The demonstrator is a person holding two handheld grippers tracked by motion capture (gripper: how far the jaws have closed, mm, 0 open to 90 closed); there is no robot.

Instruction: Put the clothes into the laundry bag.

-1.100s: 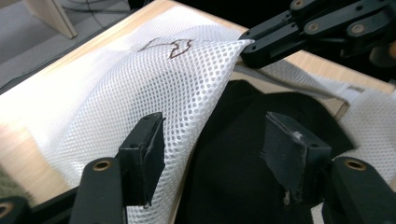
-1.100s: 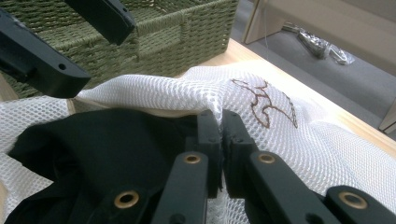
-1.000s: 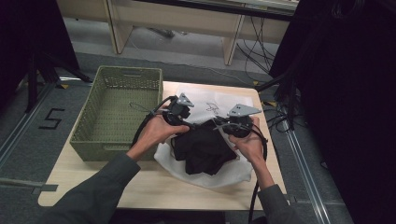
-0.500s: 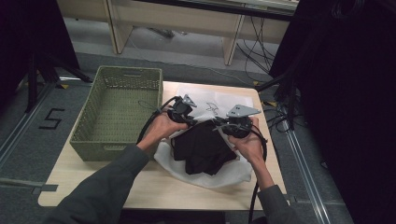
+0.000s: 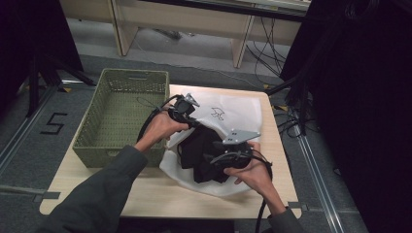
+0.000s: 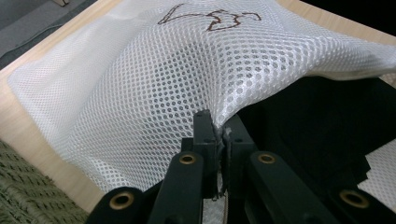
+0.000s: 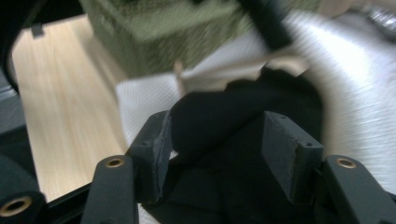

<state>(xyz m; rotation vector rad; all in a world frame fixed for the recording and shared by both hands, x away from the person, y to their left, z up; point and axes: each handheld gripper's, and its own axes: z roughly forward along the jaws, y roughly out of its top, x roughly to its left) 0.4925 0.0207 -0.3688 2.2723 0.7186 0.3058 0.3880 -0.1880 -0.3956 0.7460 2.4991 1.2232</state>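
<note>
Since a second ago the right tongs point(image 7: 212, 154) (wide around the black garment point(image 5: 204, 153)) have dropped lower, while the left tongs point(image 6: 217, 133) pinch the white mesh laundry bag point(image 6: 154, 79) open, so stuffing is underway.

lab-like recording space, floor rails point(image 5: 311, 160), trailing cables point(image 5: 272, 43), taped number five point(image 5: 54, 124) on grey floor

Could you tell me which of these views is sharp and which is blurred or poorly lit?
Left gripper view: sharp, the white mesh bag evenly lit, its weave crisp around the left gripper. Right gripper view: motion blur smears the green basket and the bag, though the right gripper and black garment are clearer. High view: dim, dark at the edges.
</note>
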